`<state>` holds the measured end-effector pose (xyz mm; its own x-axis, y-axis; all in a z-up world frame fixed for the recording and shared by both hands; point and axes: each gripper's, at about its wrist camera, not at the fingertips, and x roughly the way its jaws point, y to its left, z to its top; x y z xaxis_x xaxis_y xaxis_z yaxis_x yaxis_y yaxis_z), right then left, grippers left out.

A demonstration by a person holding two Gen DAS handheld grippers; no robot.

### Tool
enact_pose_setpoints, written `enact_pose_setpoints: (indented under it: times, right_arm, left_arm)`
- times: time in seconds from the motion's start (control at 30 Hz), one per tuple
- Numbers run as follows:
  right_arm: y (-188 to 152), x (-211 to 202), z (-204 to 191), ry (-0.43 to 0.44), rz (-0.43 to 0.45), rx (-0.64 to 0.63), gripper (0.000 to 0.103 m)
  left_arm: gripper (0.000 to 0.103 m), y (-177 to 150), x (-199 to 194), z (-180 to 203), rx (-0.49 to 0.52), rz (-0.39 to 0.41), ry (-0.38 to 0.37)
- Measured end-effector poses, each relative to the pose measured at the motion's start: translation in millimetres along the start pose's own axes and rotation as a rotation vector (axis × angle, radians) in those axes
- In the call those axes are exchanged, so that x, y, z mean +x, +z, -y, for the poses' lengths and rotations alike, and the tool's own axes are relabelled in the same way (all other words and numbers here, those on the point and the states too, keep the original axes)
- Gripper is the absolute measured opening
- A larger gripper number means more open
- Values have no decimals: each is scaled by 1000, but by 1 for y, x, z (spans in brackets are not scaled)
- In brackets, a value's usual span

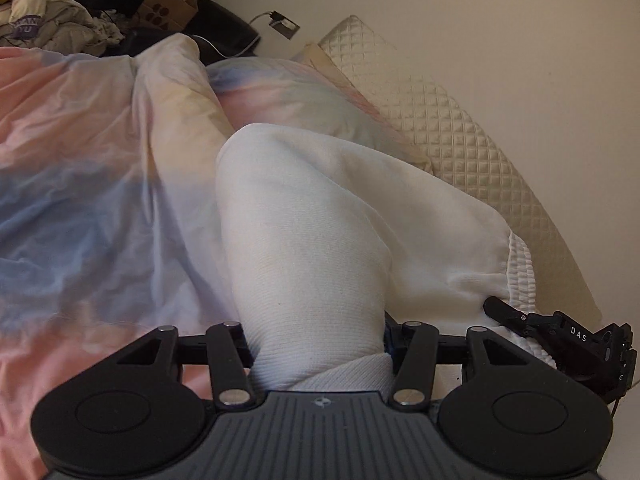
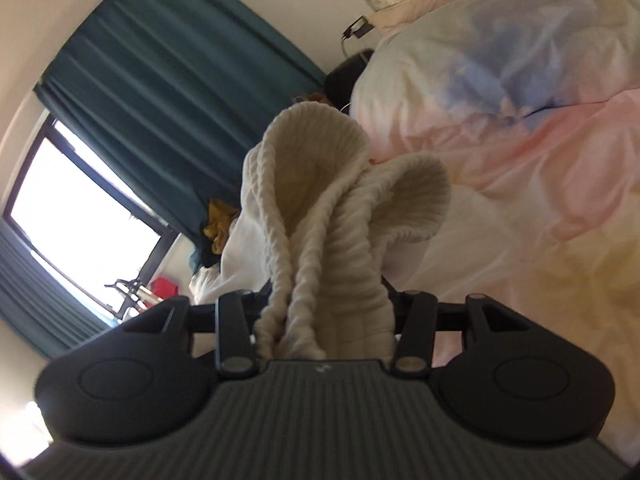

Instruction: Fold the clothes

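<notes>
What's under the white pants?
Under the white pants lies the pastel blanket, with a pillow behind. What's directly beneath stays covered. Both tongs grip the pants.

Prob. a home bedroom: duvet (image 1: 80,168), quilted pillow (image 1: 440,120), teal curtains (image 2: 160,92), window (image 2: 80,208).

White sweatpants (image 1: 320,232) bunched, lifted, ribbed waistband gathered.

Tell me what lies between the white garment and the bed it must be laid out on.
Nothing visible. The left gripper and right gripper both clamp the white sweatpants, held above the pastel duvet. The pillow and quilted cushion sit beyond, by the wall.
</notes>
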<state>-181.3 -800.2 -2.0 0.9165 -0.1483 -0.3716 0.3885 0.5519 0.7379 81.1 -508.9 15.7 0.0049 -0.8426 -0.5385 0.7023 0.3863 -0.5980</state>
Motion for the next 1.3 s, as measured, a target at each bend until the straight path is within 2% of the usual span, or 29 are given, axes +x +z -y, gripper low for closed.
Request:
enact_pose_setpoints:
  times: [0.17,0.37,0.5,0.67,0.8,0.93,1.0,1.07,1.13,1.2,1.3]
  right_arm:
    - [-8,-9,84,-72,49,110,49]
    - [-45,10,173,-134,42,254,49]
    - [-64,26,202,-166,30,295,50]
    - [-73,38,217,-182,38,298,51]
    - [-73,40,214,-202,34,296,52]
    - [-70,37,206,-221,31,299,55]
    - [-68,32,198,-247,27,308,58]
    - [-64,24,186,-290,32,283,61]
    - [-62,15,172,-334,41,249,65]
    - [-62,-1,155,-366,72,212,78]
    - [-60,-30,128,-397,142,157,86]
  left_arm:
    - [53,-25,96,13,38,-110,-26]
    - [56,-46,165,1,117,-169,12]
    - [63,-53,203,-7,186,-203,46]
    - [69,-51,239,-47,127,-226,24]
    - [70,-54,244,-51,123,-227,2]
    - [72,-49,240,-40,143,-239,27]
    - [74,-51,224,-25,156,-236,54]
    - [82,-52,202,-11,182,-210,77]
    - [85,-53,178,3,216,-176,102]
    - [92,-53,152,11,234,-131,116]
    - [101,-56,103,38,277,-37,107]
